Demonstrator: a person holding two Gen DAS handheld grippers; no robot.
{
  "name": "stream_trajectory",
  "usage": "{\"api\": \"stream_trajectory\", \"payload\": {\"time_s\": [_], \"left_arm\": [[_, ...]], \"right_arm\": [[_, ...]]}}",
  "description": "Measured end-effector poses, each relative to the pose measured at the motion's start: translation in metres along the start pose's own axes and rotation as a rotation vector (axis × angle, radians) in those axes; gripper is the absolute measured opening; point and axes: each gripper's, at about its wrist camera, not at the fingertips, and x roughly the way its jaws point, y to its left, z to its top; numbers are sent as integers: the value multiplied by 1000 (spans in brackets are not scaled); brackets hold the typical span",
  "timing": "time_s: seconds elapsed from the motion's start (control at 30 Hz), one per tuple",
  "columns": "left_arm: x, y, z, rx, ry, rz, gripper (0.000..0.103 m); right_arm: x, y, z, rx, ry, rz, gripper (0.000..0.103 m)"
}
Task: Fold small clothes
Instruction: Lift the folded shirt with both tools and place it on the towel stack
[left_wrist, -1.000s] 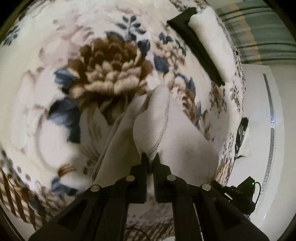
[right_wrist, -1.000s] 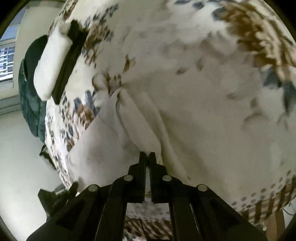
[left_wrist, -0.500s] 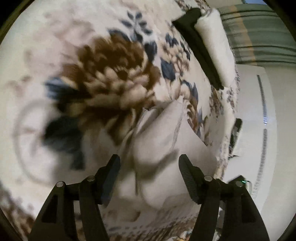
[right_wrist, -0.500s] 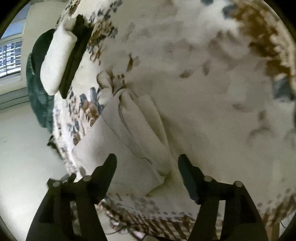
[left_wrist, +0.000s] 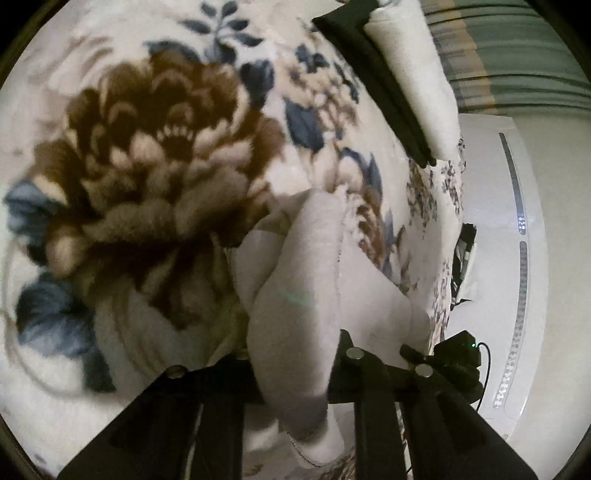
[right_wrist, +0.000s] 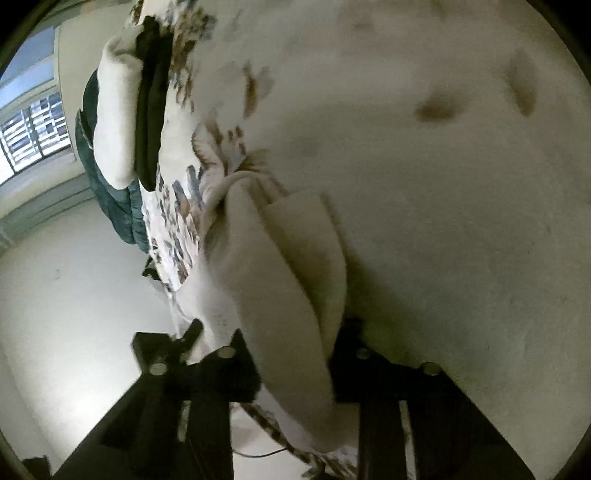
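Item: folded pale garment (left_wrist: 295, 295) on floral blanket (left_wrist: 147, 166), long axis running away between both grippers' wide-spread jaws, left gripper (left_wrist: 291, 363), right gripper (right_wrist: 295, 358).

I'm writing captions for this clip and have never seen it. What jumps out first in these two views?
A big brown flower printed on the fleece blanket fills the left wrist view's upper left. Bottom centre in both views, a folded pale-grey garment bulges between spread black fingers. At the blanket's far edge lies a stack of white and black folded clothes, upper left in the right wrist view.
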Motion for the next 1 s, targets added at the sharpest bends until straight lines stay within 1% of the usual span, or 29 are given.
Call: {"api": "stream_trajectory", "payload": {"time_s": [0.17, 0.2, 0.27, 0.4, 0.5, 0.57, 0.63, 0.7, 0.73, 0.8, 0.9, 0.93, 0.97, 1.0], "left_arm": [[-18, -29, 6, 46, -8, 0, 12], [-23, -37, 9, 60, -15, 3, 12], [-35, -50, 20, 72, -28, -17, 12], [-61, -85, 59, 110, -75, -41, 12], [-73, -110, 93, 135, -109, -60, 12], [-77, -135, 125, 165, -137, -67, 13], [-79, -159, 160, 195, -167, -76, 13], [-77, -179, 196, 222, -197, -74, 13], [-75, -189, 216, 236, -214, -71, 13], [-70, -200, 249, 261, -232, -59, 13], [-57, -205, 298, 279, -250, -18, 14], [-48, -205, 315, 281, -249, 8, 15], [-37, -203, 330, 286, -250, 52, 15], [-31, -202, 335, 294, -249, 85, 18]], "right_arm": [[-16, 39, -9, -56, -27, -29, 18], [-21, 49, -10, -73, -32, -35, 18], [-32, 76, -9, -104, -42, -36, 18], [-52, 128, 0, -151, -83, -32, 17], [-67, 174, 20, -182, -123, -21, 17], [-75, 209, 41, -211, -152, -15, 17], [-81, 236, 62, -240, -174, -9, 17], [-83, 265, 91, -265, -201, 0, 17], [-83, 281, 111, -279, -215, 10, 17], [-78, 303, 144, -291, -228, 21, 17], [-60, 333, 201, -310, -244, 10, 17], [-54, 341, 217, -317, -246, 6, 17], [-46, 348, 235, -323, -246, -11, 17], [-37, 352, 252, -324, -247, -25, 17]]}}
